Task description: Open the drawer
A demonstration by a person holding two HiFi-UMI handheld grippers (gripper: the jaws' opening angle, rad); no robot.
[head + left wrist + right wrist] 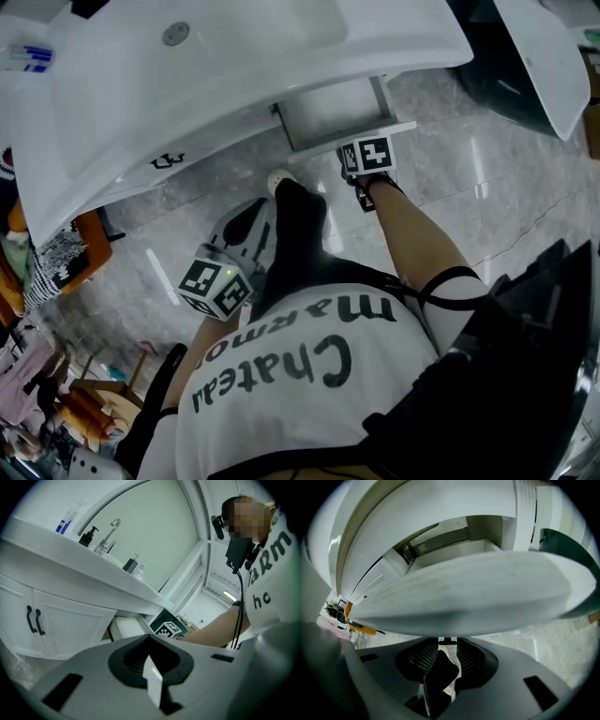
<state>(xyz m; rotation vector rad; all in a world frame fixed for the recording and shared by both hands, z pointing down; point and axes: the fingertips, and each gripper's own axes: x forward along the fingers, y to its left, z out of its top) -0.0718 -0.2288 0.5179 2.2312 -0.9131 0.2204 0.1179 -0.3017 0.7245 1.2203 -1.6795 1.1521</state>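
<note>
The right gripper [367, 161] is held out at the far end of a bare, outstretched right forearm [412, 234] and points steeply down. In the right gripper view its jaws stand a little apart. The left gripper [246, 230] hangs nearer the body and further to the left, tilted only slightly down, with its marker cube [214, 286] facing up. In the left gripper view its jaws lie together with nothing between them.

Broad white drawer front panel [459, 592] is spanning the view, standing out from the white cabinet [368, 587]; the grey right claw [446, 645] is sitting just beneath its lower edge, jaws slightly parted around nothing.
</note>
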